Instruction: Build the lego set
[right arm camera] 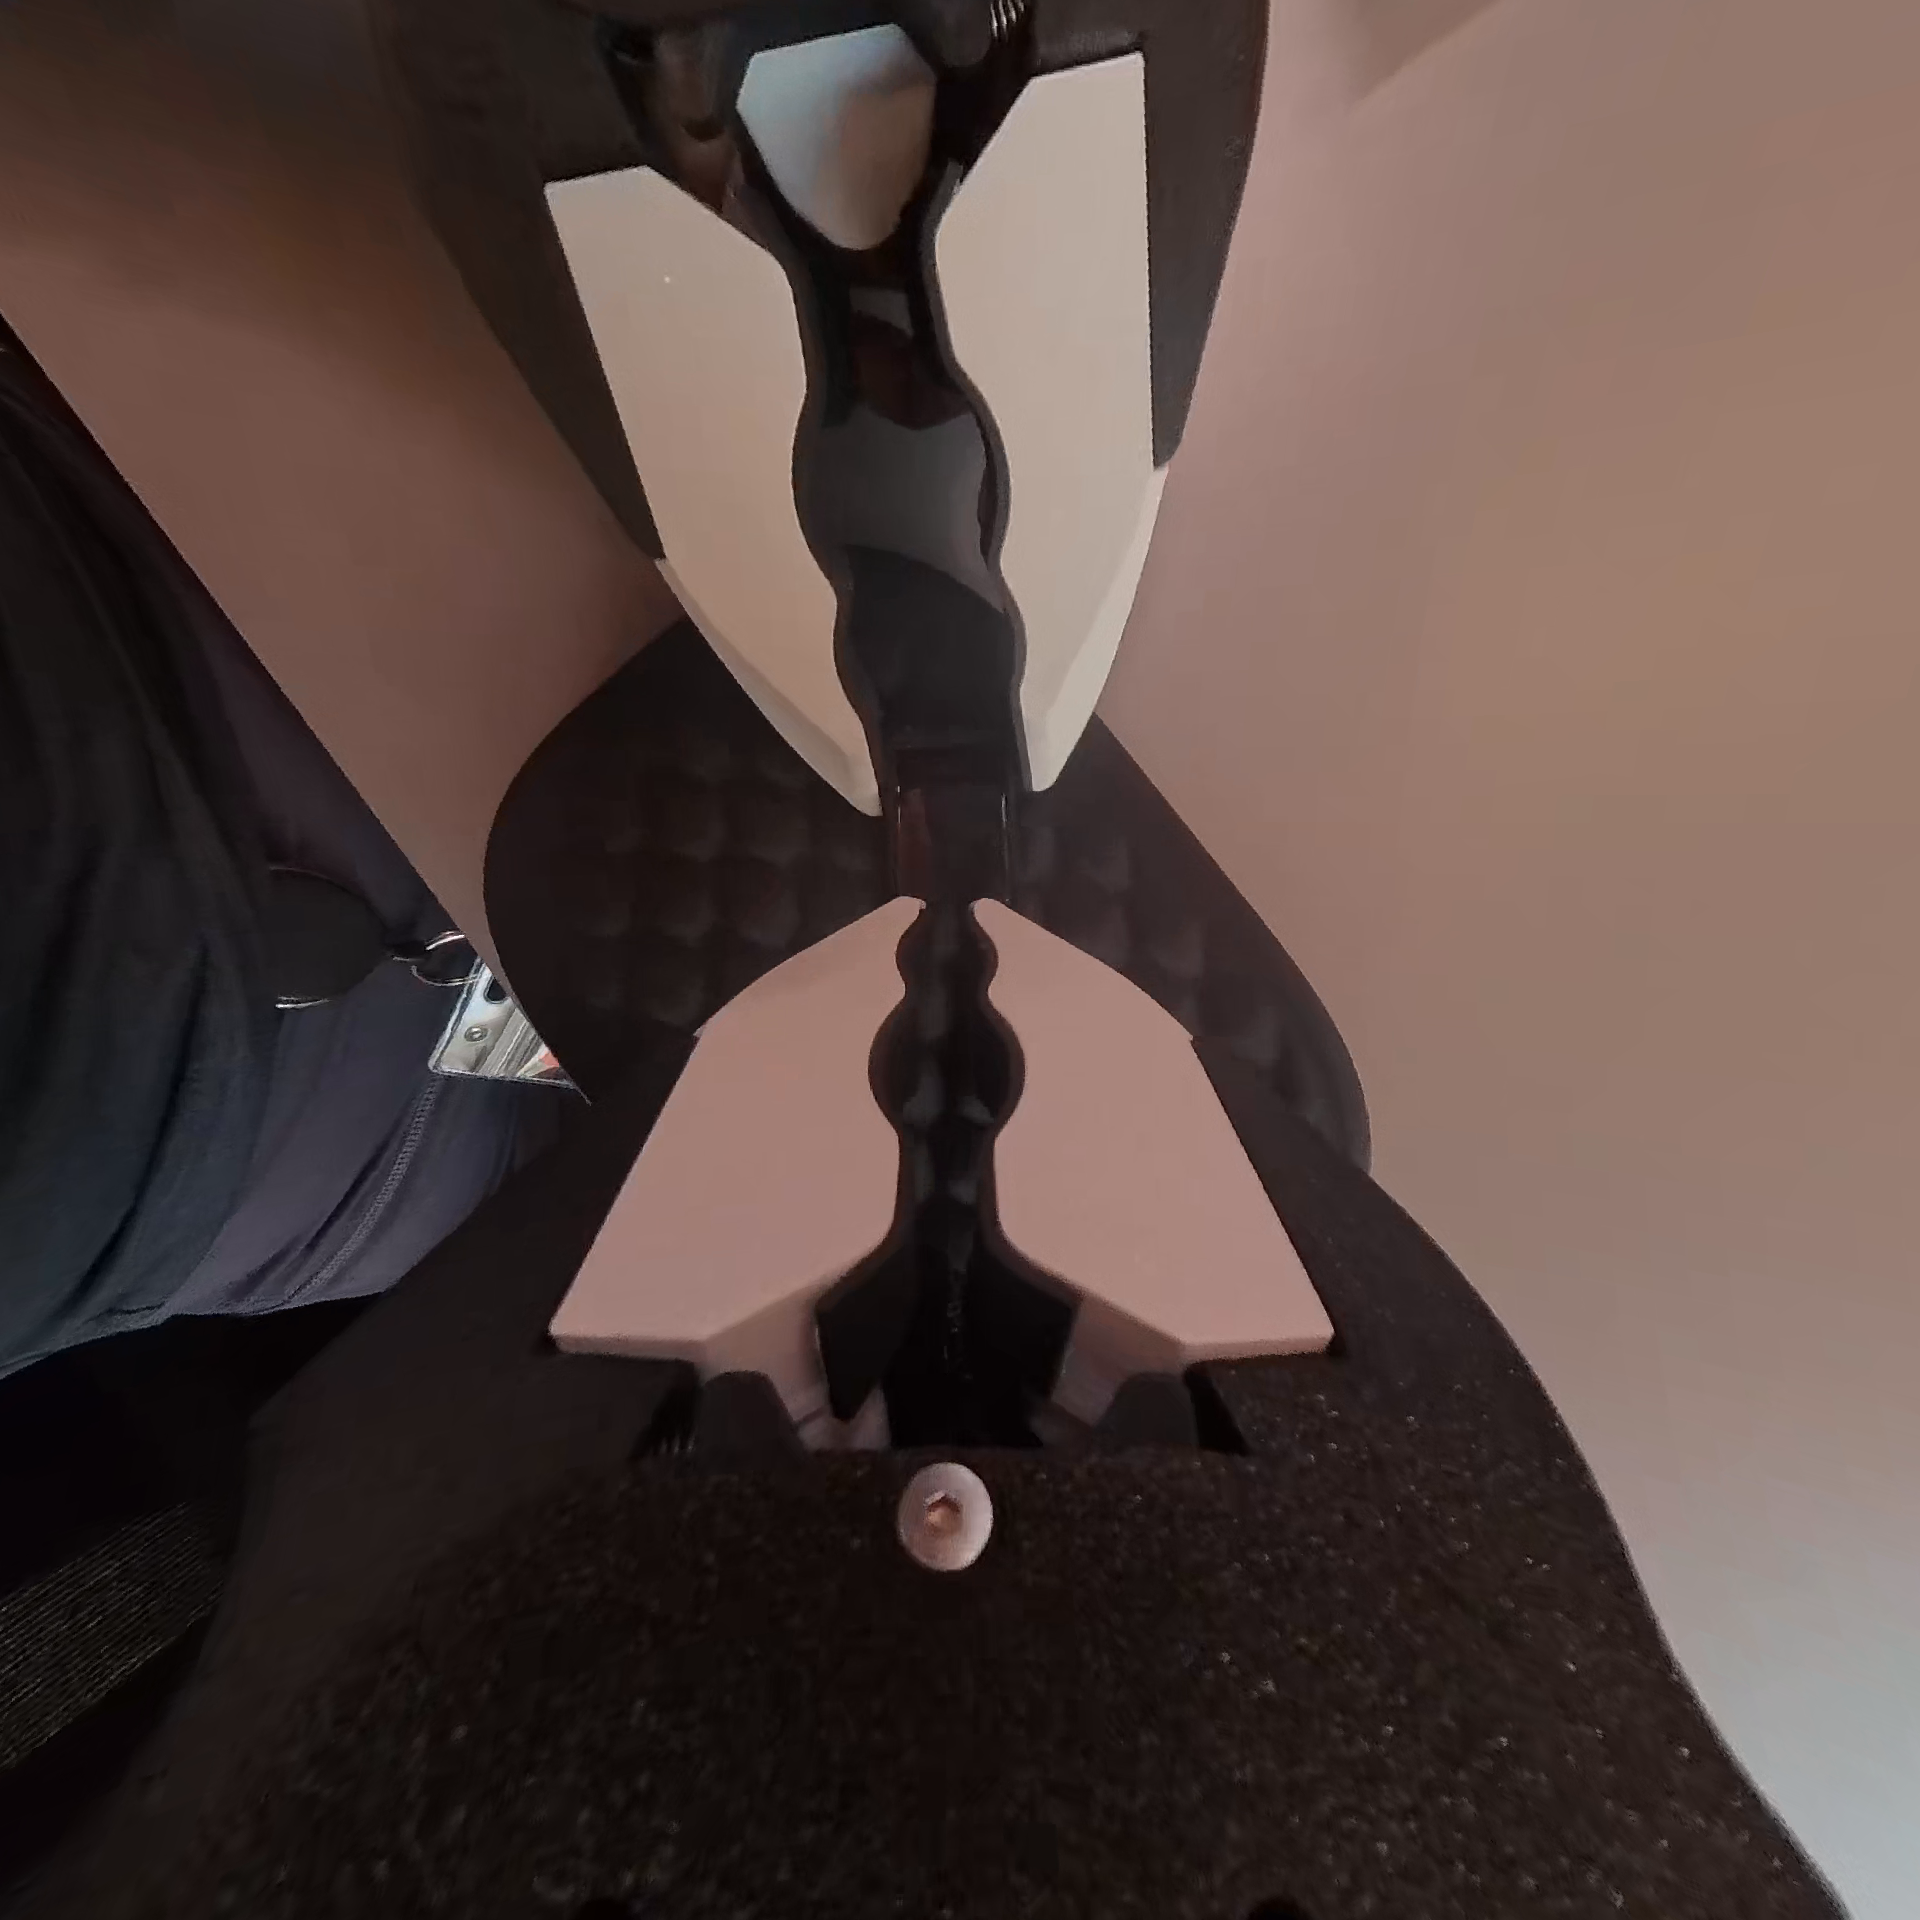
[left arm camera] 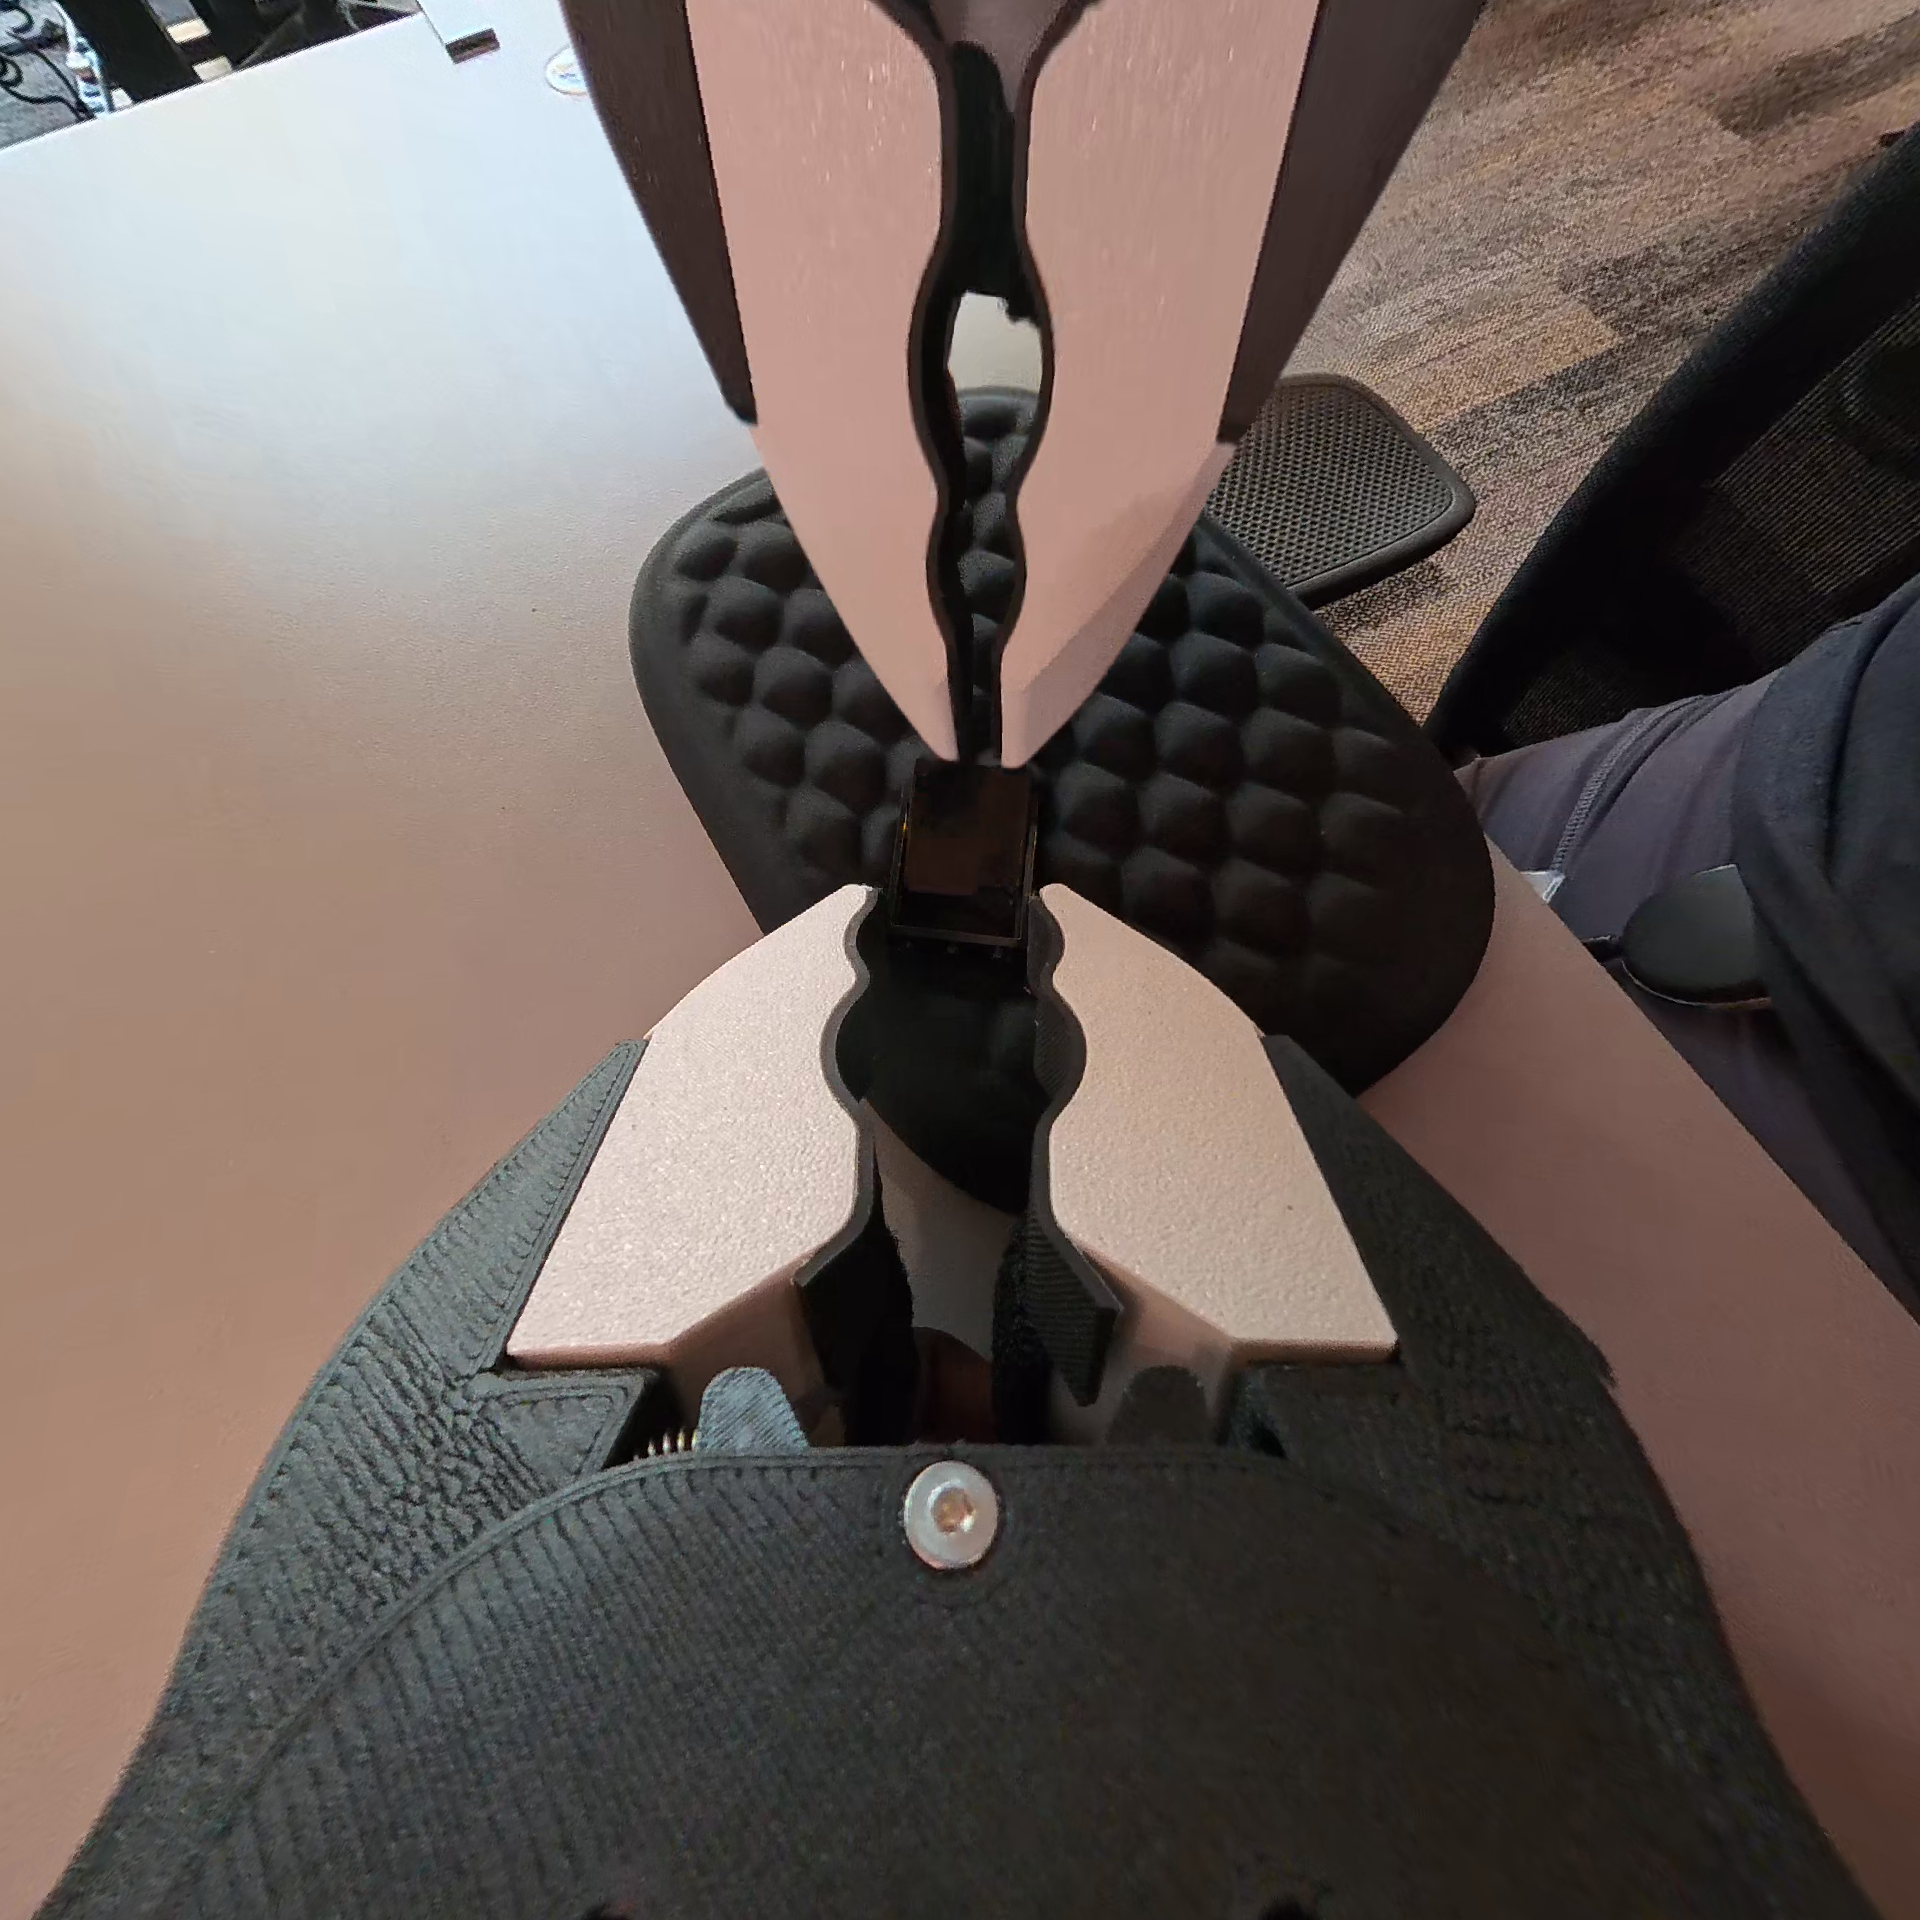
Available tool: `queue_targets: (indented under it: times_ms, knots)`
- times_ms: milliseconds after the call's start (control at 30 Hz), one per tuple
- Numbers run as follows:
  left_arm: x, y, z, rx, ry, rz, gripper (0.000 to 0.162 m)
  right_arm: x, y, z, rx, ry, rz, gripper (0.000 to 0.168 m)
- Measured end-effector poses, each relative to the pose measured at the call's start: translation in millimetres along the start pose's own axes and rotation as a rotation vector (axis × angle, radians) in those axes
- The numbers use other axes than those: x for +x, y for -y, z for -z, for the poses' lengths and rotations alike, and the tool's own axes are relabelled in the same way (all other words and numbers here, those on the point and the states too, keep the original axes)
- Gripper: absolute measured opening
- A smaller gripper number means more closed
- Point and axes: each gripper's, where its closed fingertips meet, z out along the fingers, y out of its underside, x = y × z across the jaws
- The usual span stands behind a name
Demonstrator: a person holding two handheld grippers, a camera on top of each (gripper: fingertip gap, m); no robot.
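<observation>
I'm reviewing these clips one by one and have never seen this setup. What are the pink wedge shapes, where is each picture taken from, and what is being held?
No robot arm here: a person holds a two-finger gripper in each hand, with a camera on each looking forward along its fingers. The pink wedges are those fingers.

In the left wrist view, the left gripper is at the bottom and the right gripper points in from the top. The right wrist view shows the reverse: the right gripper below, the left gripper above.

The left jaws are shut on a small black lego piece. The right jaws are nearly closed, tips at its far end; what they pinch is unclear.

Beneath are a pale table and a black dimpled cushion.
</observation>
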Motion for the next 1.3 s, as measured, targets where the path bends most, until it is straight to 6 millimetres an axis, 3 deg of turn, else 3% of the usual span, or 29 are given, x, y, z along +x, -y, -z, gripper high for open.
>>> queue_targets:
  times_ms: [767,1000,1300]
  knots:
    - [0.9,-1.5,-2.9,-0.017,0.007,-0.008,0.027,0.1,2.1,-9.5,-0.032,-0.046,0.085,0.001]
    - [1.1,-2.0,-3.6,-0.021,0.006,-0.005,0.027,0.3,0.0,-12.8,-0.117,-0.029,0.029,0.000]
    - [1.6,-2.0,-3.7,-0.021,0.005,-0.004,0.026,0.0,-0.1,-13.9,-0.210,-0.075,0.095,0.000]
